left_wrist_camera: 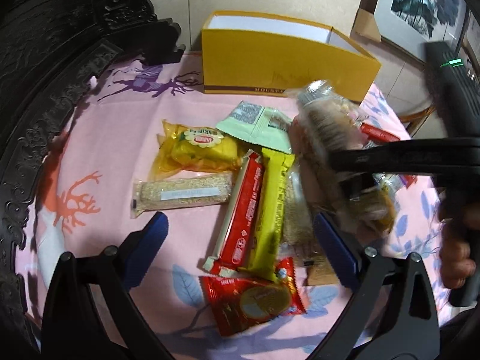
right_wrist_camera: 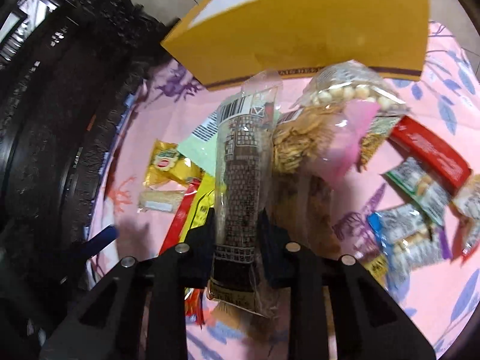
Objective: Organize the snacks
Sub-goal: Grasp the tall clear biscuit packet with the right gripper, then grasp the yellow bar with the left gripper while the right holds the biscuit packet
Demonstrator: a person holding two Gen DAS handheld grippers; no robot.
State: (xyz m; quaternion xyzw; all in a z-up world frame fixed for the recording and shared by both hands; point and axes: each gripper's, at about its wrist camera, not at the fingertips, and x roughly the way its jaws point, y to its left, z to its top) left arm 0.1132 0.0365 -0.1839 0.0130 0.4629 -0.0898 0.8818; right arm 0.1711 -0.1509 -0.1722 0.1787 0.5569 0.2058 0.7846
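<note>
My right gripper [right_wrist_camera: 237, 222] is shut on a clear snack packet [right_wrist_camera: 240, 165] with a barcode label, held above the table in front of the open yellow box [right_wrist_camera: 300, 30]. In the left wrist view the same packet [left_wrist_camera: 324, 126] hangs blurred from the right gripper's fingers [left_wrist_camera: 360, 159]. My left gripper [left_wrist_camera: 240, 228] is open and empty above the pile: a red wafer bar [left_wrist_camera: 243, 210], a yellow-green bar [left_wrist_camera: 271, 204], a red biscuit packet [left_wrist_camera: 255, 294], a yellow cake packet [left_wrist_camera: 198, 150], a sesame bar [left_wrist_camera: 183, 195] and a pale green packet [left_wrist_camera: 258, 123].
The yellow box [left_wrist_camera: 270, 60] stands at the far side of the pink tablecloth [left_wrist_camera: 105, 150]. Dark carved furniture [left_wrist_camera: 45, 60] borders the left. More packets [right_wrist_camera: 420, 204] lie at the right. A framed picture [left_wrist_camera: 420, 3] leans against the wall.
</note>
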